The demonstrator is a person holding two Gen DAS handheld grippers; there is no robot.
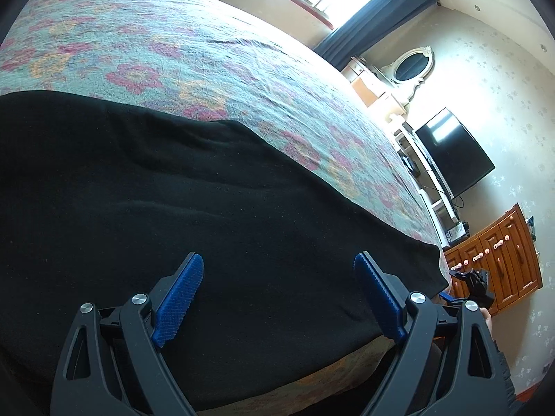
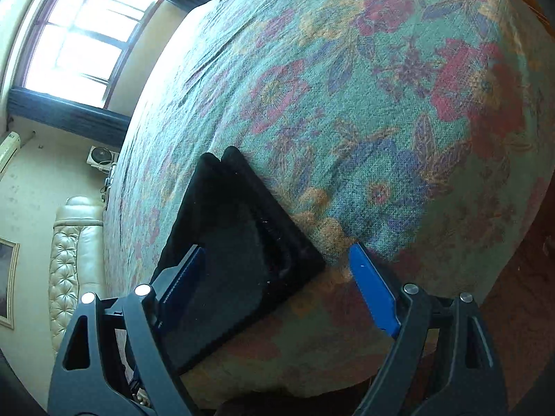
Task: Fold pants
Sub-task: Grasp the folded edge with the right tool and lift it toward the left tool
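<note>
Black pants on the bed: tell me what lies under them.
The black fabric pants lie flat on the floral teal bedspread, which shows all around them. Whatever sits directly beneath the cloth is covered.

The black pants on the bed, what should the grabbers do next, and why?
Probably lower the right gripper and pinch the stacked end of the black pants. Both grippers are open and hold nothing; the left gripper hovers over the wide flat part, so the pants look half folded on the flowered bedspread, with another fold likely needed.
</note>
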